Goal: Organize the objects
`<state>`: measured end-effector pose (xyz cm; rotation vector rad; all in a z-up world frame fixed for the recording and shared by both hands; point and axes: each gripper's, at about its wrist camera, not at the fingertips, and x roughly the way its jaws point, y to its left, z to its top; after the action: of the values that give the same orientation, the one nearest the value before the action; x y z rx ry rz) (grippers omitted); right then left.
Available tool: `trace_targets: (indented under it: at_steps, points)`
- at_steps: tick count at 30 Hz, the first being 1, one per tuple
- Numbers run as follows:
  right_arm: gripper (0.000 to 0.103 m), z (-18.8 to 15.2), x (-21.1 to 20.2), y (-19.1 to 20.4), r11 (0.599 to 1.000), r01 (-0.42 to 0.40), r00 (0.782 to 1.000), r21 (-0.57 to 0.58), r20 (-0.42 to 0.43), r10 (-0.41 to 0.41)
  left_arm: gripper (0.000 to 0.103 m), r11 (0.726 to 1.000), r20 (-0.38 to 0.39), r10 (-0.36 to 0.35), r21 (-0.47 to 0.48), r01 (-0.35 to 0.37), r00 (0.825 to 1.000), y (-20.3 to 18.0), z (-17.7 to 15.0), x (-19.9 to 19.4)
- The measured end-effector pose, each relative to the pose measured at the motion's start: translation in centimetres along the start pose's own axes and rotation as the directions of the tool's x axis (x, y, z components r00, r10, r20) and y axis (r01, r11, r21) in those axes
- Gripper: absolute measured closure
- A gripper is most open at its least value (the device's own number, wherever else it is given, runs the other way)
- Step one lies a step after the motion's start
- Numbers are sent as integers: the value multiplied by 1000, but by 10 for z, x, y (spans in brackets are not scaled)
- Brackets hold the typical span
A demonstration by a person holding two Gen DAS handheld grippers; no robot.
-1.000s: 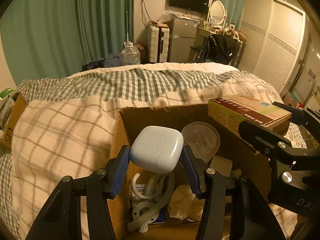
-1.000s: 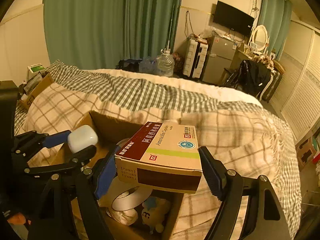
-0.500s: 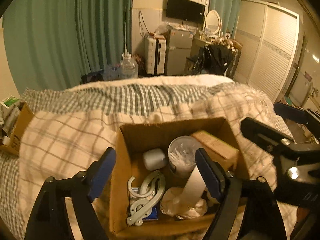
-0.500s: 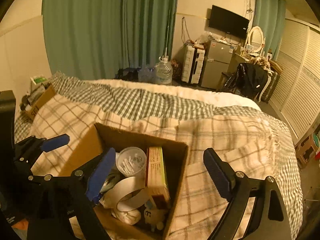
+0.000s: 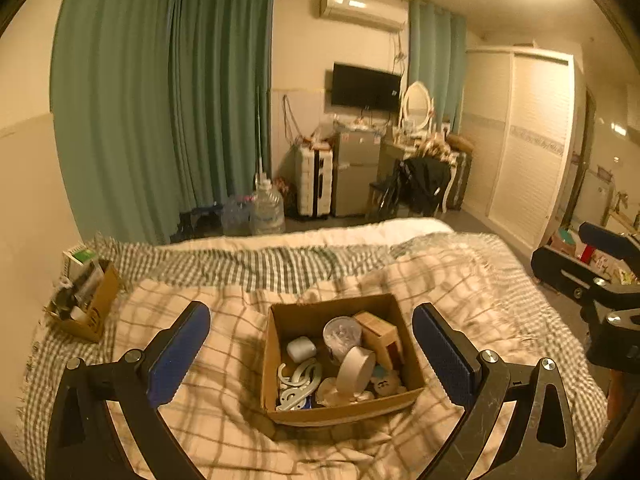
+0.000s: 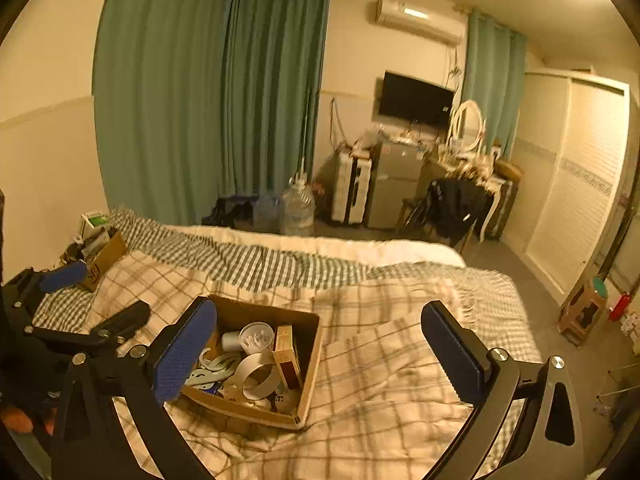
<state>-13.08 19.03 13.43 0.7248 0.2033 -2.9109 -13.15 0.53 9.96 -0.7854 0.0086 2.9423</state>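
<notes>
Both tools, left (image 5: pixel 311 354) and right (image 6: pixel 319 350), have just been opening and hold nothing, above the box (image 5: pixel 340 410) on the bed (image 5: pixel 224 412); it looks light, with thin bendable walls, so grip opposite rims.

cardboard box (image 5: pixel 340 410): open, on plaid blanket (image 5: pixel 208 420) | white case (image 5: pixel 301 349), medicine box (image 5: pixel 379 336): inside cardboard box

A matt brown cardboard box (image 5: pixel 343 409) sits on a soft woven checked cloth blanket (image 5: pixel 208 408) with frayed fringes.
</notes>
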Motion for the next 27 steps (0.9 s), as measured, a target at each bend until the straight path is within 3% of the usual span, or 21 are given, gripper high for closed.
trace_targets:
  at_steps: [8, 13, 19, 27]
  points:
    - [0, -18, -78, -6, 999, 26, 996, 24, 87, -28, 0, 1000, 100, -17, -7, 17, 995, -2, -12, -79]
    - [0, -45, -97, -1, 997, 75, 991, 33, 112, -78, 0, 999, 137, -31, -21, 35, 990, -2, -32, -102]
    - [0, -90, -80, 7, 998, 52, 992, 47, 113, -57, 0, 1000, 175, 13, -22, -10, 984, -4, -71, -103]
    - [0, -143, -36, 23, 994, 105, 982, -11, 157, -102, 0, 995, 199, 99, -46, -92, 975, -6, -131, -72]
